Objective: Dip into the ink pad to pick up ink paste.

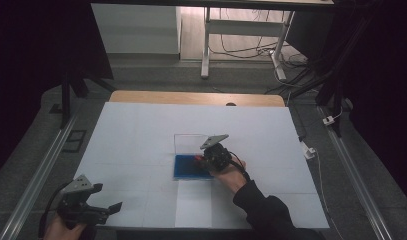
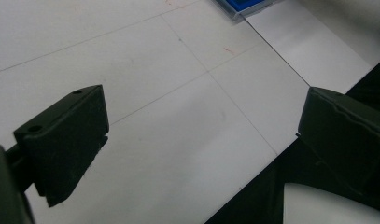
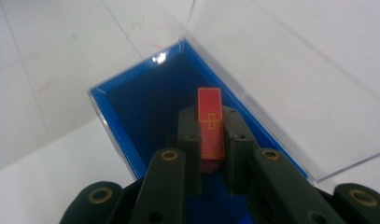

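A shallow blue box (image 1: 187, 168) with a clear hinged lid (image 1: 191, 144) standing open lies at the table's middle. My right gripper (image 1: 203, 159) hangs over the box's right end, shut on a thin red block (image 3: 210, 122) with a yellow cross mark and yellow border. In the right gripper view the block stands on edge between the jaws, above the blue floor of the box (image 3: 150, 100). My left gripper (image 1: 105, 201) is open near the table's front left corner, jaws wide apart, nothing between them. A corner of the blue box (image 2: 243, 7) shows in the left gripper view.
White paper sheets (image 1: 141, 135) cover the table, with a strip of bare wood (image 1: 191, 97) at the far edge. Beyond stand a white desk frame (image 1: 241, 30) and loose cables on the floor. Metal rails (image 1: 36, 175) run along both sides.
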Available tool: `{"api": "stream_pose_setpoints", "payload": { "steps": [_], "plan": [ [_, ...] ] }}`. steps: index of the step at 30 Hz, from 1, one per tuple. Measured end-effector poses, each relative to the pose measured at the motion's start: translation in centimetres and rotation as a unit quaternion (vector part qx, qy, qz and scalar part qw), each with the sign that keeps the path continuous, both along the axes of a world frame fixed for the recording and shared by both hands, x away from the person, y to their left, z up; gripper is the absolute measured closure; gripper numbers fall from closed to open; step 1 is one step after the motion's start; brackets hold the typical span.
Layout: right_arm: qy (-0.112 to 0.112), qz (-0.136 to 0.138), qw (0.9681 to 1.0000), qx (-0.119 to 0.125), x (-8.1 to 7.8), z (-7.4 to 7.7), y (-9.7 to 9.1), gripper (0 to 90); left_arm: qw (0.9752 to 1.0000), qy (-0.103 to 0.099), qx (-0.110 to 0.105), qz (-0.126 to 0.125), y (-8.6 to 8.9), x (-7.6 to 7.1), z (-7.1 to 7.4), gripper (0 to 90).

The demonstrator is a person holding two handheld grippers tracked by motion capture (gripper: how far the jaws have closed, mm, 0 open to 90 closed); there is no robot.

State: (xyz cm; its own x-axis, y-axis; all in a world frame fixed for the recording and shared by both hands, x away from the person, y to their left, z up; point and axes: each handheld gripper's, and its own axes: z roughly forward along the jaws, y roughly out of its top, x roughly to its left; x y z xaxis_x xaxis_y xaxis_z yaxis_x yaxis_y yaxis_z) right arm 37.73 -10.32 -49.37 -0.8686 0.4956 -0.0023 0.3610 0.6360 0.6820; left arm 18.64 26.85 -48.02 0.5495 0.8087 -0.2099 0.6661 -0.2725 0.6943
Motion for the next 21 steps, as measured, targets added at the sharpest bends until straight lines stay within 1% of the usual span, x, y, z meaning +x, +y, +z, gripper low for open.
{"api": "stream_pose_setpoints", "payload": {
  "steps": [2, 4, 6, 11, 14, 21],
  "plan": [
    [0.000, -0.001, 0.9999, 0.011, -0.1, 0.4, 0.0, 79.7, 1.0000, 0.000, 0.000, 0.000, 0.0, 0.0, 0.0, 2.2],
    [-0.001, 0.001, 0.9999, 0.012, -0.1, 0.6, 0.0, 79.7, 1.0000, 0.000, 0.000, 0.000, 0.0, 0.0, 0.0, 2.2],
    [-0.003, 0.002, 0.9997, 0.023, -0.2, 1.1, 0.0, 79.8, 1.0000, 0.000, 0.001, 0.000, 0.0, 0.0, 0.0, 2.2],
    [-0.002, 0.001, 0.9995, 0.033, -0.2, 1.5, 0.0, 79.8, 1.0000, 0.000, 0.001, 0.000, 0.0, 0.0, 0.0, 2.2],
    [-0.003, 0.009, 0.9995, 0.030, -0.4, 1.5, 0.2, 79.7, 1.0000, 0.000, 0.001, 0.000, 0.0, 0.0, 0.0, 2.2],
    [0.001, 0.027, 0.9995, 0.016, -0.7, 0.6, 1.0, 79.8, 1.0000, 0.000, 0.001, 0.000, 0.0, 0.0, 0.0, 2.2]
  ]
}}
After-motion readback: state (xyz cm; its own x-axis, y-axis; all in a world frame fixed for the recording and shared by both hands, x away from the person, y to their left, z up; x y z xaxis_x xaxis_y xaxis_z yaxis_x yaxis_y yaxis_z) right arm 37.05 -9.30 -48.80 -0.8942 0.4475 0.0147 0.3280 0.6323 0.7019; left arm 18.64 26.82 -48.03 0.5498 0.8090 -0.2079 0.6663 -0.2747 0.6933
